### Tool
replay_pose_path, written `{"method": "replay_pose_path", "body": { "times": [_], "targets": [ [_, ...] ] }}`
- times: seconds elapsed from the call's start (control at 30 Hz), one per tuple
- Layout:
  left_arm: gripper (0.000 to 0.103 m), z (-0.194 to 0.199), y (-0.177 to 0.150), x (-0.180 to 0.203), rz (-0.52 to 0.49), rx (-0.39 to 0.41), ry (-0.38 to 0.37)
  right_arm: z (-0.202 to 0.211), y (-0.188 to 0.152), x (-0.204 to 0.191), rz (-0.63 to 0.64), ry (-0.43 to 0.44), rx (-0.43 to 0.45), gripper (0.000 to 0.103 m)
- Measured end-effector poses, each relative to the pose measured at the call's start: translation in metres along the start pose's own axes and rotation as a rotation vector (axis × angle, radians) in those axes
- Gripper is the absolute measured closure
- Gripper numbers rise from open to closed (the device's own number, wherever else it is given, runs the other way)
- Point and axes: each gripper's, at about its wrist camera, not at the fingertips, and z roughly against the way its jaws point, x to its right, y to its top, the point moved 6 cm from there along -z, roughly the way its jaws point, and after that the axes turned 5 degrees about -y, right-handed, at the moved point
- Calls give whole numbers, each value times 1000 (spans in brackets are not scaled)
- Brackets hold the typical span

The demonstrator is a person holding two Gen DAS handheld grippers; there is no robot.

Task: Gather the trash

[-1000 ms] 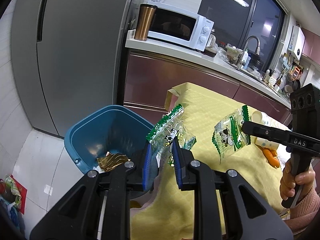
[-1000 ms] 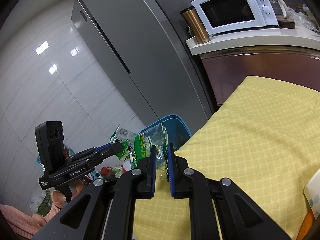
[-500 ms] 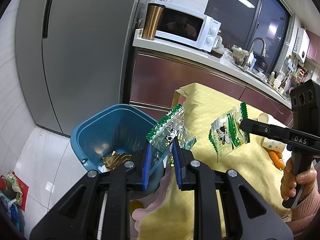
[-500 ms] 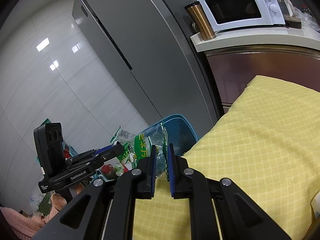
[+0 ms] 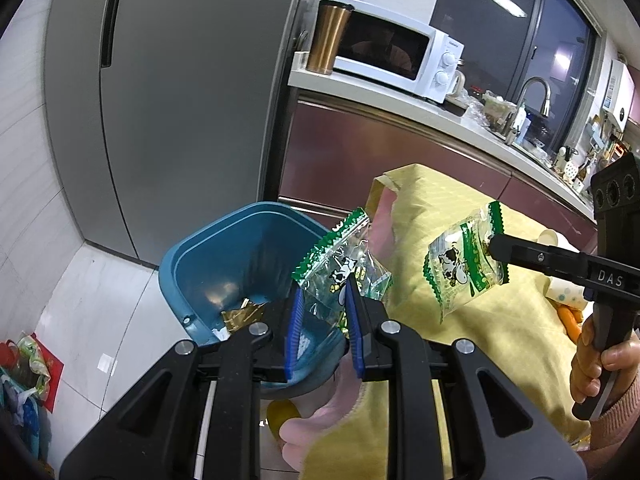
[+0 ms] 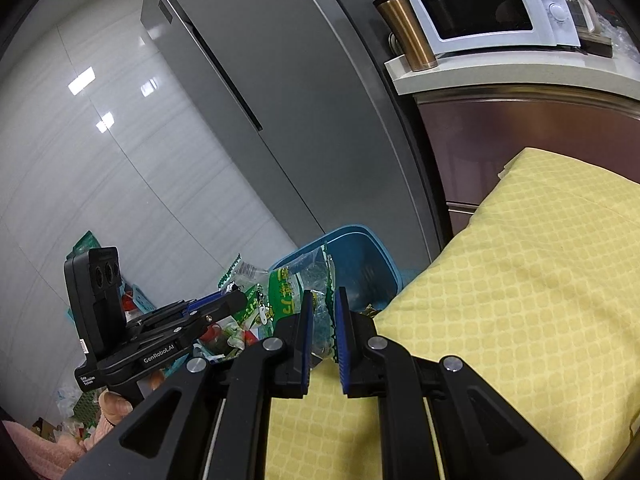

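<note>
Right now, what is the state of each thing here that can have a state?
left gripper: shut on left wrapper
right gripper: shut on right wrapper
blue bin: open, gold foil inside
microwave: door closed
fridge: doors closed
copper tumbler: upright, lid on

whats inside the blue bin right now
Crumpled gold foil and a white scrap lie at the bottom of the bin. The left gripper and its wrapper hide the rest.
</note>
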Motion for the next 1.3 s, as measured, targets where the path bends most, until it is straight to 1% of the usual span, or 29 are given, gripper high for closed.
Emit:
{"method": "replay_pose_path", "body": {
  "times": [0.3,0.67,1.3],
  "targets": [
    [83,-9,-1,-15,17,-9,32,-16,3,-6,17,-10,-21,93],
    [83,-21,-4,-24,31,-24,61,-38,2,-8,26,-24,-50,93],
    [82,-57,-8,-46,62,-76,108,-82,2,-4,27,-99,-139,93]
  ]
}}
